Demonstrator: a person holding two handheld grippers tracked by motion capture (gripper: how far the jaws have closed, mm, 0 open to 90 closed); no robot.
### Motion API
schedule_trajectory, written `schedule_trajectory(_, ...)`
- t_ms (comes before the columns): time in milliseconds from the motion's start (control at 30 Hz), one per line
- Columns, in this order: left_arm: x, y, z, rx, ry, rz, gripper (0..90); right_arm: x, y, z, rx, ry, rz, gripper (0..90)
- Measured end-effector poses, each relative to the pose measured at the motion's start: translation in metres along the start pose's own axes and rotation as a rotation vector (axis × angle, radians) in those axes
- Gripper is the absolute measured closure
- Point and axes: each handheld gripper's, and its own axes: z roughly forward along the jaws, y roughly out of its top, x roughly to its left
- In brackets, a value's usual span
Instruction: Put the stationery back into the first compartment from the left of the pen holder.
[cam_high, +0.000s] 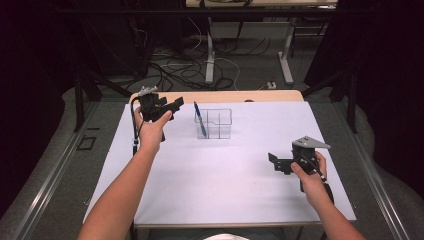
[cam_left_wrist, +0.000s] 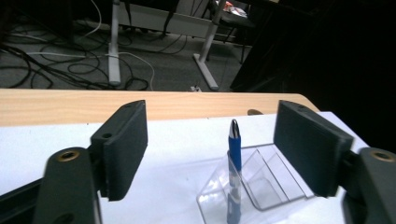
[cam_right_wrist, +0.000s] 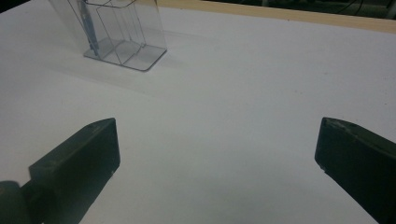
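Observation:
A clear plastic organiser (cam_high: 218, 124) stands on the white sheet near the table's far middle. A blue pen (cam_high: 200, 119) stands upright in its left compartment. My left gripper (cam_high: 176, 104) is held up just left of the organiser, jaws pointing at it, open and holding nothing. In the left gripper view the pen (cam_left_wrist: 235, 151) and the organiser (cam_left_wrist: 268, 179) sit beyond the open left gripper (cam_left_wrist: 212, 123). My right gripper (cam_high: 273, 161) hovers low at the right of the sheet, open with nothing in it. The right gripper view has the right gripper (cam_right_wrist: 219, 135) over bare sheet, with the organiser (cam_right_wrist: 128, 35) far off.
A white sheet (cam_high: 225, 175) covers most of the table. A strip of bare wooden tabletop (cam_high: 225, 96) runs along the far edge. Beyond it are floor cables (cam_high: 185, 70) and white desk legs (cam_high: 210, 55). A metal rail (cam_high: 45, 190) runs along the left side.

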Motion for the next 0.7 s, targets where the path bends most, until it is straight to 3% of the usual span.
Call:
schedule_trajectory(133, 0.001, -0.002, -0.012, -0.005, -0.009, 0.037, 15.8, 0.001, 0.000, 0.001, 0.003, 0.006, 0.010, 0.0)
schedule_trajectory(233, 0.000, -0.005, -0.022, -0.010, 0.002, 0.070, 14.7, 0.001, 0.000, 0.001, 0.001, 0.006, 0.001, 0.0)
schedule_trajectory(300, 0.000, -0.009, -0.029, -0.012, 0.010, 0.070, 14.5, 0.001, 0.000, 0.001, 0.002, 0.006, -0.002, 0.0)
schedule_trajectory(400, 0.001, -0.017, -0.039, -0.013, -0.021, 0.063, 9.3, 0.001, -0.001, 0.001, 0.004, 0.007, -0.001, 0.0)
schedule_trajectory(533, 0.006, -0.032, -0.051, 0.016, -0.067, 0.095, 0.0, 0.002, -0.001, 0.002, 0.010, 0.004, 0.003, 0.0)
schedule_trajectory(700, 0.012, -0.051, -0.066, 0.033, -0.085, 0.110, 0.1, 0.002, -0.002, 0.002, 0.014, 0.001, -0.004, 0.0)
